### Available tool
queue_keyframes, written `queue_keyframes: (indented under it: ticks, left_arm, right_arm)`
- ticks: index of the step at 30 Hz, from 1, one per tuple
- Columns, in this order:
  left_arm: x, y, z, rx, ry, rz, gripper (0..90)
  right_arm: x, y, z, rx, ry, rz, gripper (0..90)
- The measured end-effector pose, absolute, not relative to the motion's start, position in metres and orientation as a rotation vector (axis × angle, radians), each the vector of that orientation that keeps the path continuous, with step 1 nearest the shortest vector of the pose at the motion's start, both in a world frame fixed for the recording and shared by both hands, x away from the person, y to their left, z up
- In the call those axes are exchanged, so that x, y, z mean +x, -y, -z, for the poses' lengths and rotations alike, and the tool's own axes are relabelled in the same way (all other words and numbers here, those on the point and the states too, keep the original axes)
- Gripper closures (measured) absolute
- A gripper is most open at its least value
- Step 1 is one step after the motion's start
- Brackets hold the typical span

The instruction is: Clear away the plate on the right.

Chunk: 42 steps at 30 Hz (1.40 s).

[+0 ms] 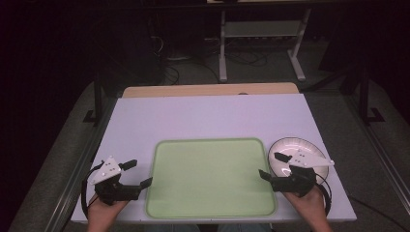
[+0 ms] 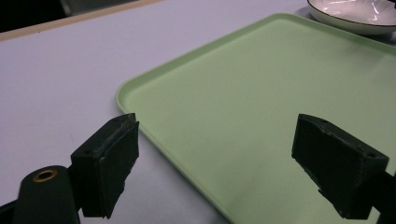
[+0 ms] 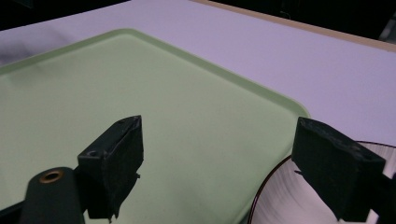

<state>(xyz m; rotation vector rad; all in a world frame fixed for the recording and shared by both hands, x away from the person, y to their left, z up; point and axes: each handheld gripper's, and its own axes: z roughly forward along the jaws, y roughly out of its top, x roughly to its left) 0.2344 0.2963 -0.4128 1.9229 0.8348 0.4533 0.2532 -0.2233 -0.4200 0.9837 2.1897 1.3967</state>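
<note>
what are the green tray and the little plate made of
The green tray looks like moulded plastic with a matte finish: even pale colour, rounded corners, a soft raised rim, no sharp reflections. The plate looks like glazed ceramic, possibly glass: glossy white highlights, faint ribbing and a thin dark rim line.

The tray (image 1: 210,179) is a pale, flat green all over, with a slightly darker green line along its raised rim. It lies on a tabletop (image 1: 203,118) covered in light lilac-white, and a strip of blond wood shows along the far edge. The plate (image 1: 290,147) is white with a thin dark rim and fine ribbed streaks fanning across its inside. Both the left tool (image 1: 137,173) and the right tool (image 1: 271,166) are matt black, each topped by a light grey three-cornered plate; a brass-coloured ring sits near each one's jaw base.
</note>
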Motion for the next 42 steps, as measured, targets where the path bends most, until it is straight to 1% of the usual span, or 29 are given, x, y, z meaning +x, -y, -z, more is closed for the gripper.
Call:
queue_keyframes:
  ticks: [42]
  left_arm:
    - [0.232, -0.299, 0.411, 1.916, -0.837, -0.471, 14.8]
  right_arm:
    - [0.247, 0.239, 0.412, 1.006, -2.173, -1.441, 16.5]
